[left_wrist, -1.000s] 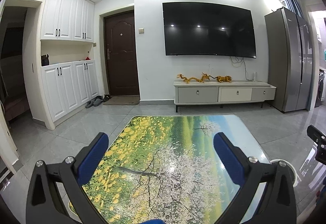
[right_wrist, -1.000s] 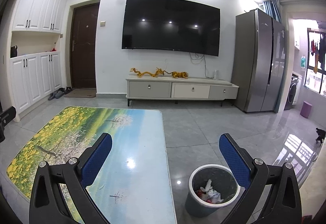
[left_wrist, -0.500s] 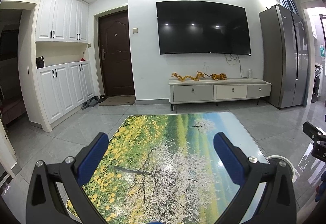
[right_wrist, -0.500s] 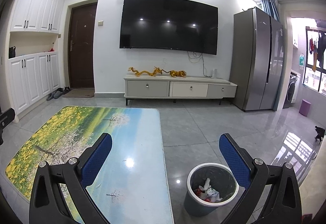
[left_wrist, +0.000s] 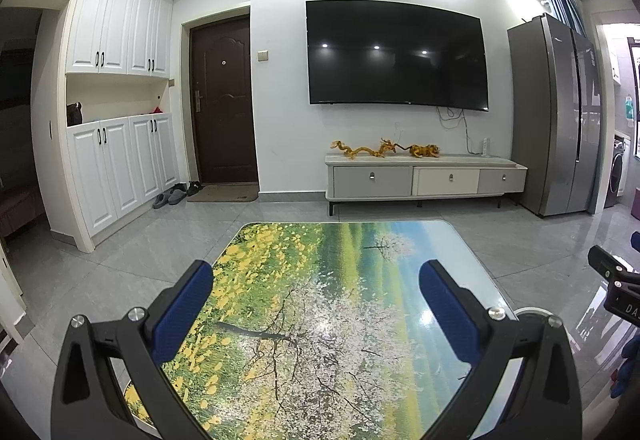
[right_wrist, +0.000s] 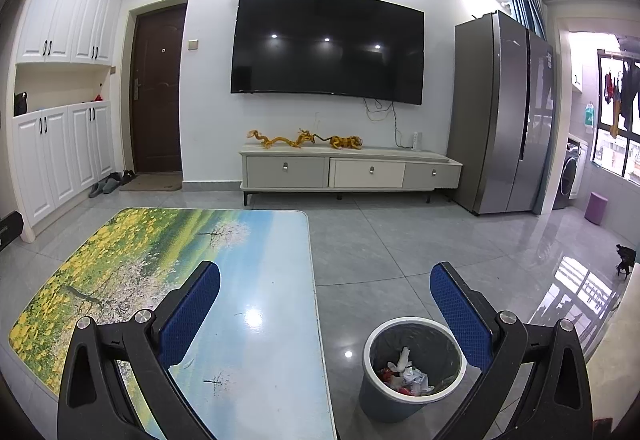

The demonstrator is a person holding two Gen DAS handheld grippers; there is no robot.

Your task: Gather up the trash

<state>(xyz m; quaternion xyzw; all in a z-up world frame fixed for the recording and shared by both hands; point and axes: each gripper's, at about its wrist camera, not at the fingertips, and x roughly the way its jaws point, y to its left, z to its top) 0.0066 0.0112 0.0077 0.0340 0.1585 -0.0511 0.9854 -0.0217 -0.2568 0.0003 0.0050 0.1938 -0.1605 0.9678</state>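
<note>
Left wrist, right gripper lettering "DA"

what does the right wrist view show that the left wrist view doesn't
Only right wrist: inside the bin, with trash in it, and a window with hanging clothes. Only left wrist: the dark doorway at far left. Both: the bare table, TV, fridge, and an open, empty tool, left and right.
</note>
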